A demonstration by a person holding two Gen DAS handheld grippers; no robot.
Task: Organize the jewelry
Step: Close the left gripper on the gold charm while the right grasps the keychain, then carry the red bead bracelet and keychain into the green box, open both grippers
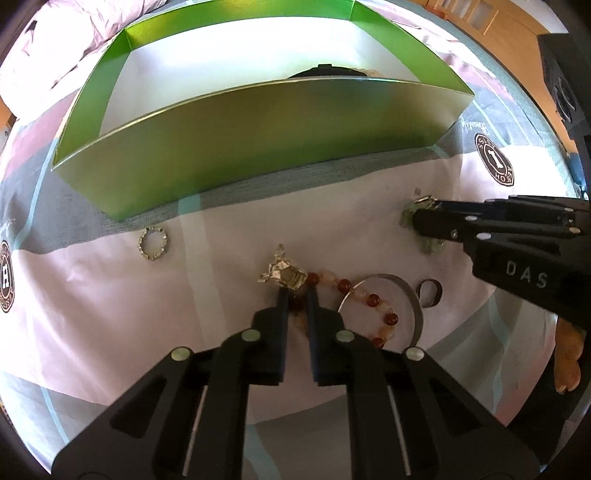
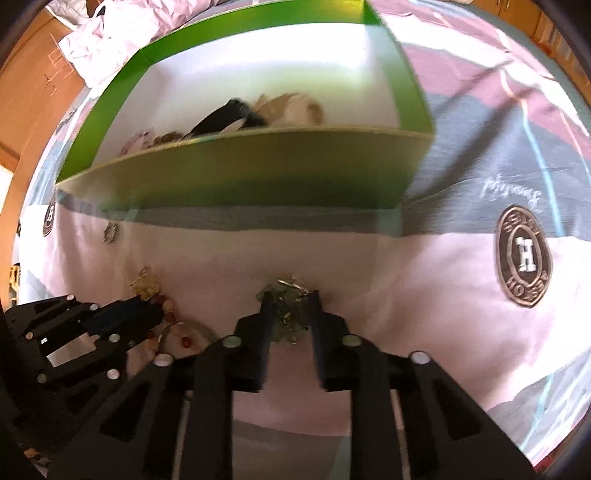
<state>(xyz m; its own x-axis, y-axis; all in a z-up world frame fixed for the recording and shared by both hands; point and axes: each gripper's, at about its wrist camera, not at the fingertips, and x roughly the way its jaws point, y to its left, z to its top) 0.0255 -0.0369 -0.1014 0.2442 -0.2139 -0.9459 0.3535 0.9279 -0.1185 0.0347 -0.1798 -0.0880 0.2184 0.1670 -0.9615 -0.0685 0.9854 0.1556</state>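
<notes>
A green box (image 1: 236, 122) stands ahead on the bedspread; it also shows in the right wrist view (image 2: 258, 173), with a black piece (image 2: 225, 118) and pale jewelry (image 2: 295, 107) inside. My left gripper (image 1: 297, 291) is closed on a bead bracelet (image 1: 369, 299) with a gold charm (image 1: 282, 275). My right gripper (image 2: 290, 302) straddles a pale green piece with gold trim (image 2: 288, 310), fingers around it, resting on the cloth. The right gripper shows in the left wrist view (image 1: 424, 221) on the green piece (image 1: 430, 245).
A sparkly ring (image 1: 152, 243) lies left, below the box. A silver bangle (image 1: 402, 299) and a dark ring (image 1: 430, 293) lie beside the bead bracelet. The bedspread bears round badges (image 2: 522, 258). Crumpled bedding (image 2: 96, 33) lies behind the box.
</notes>
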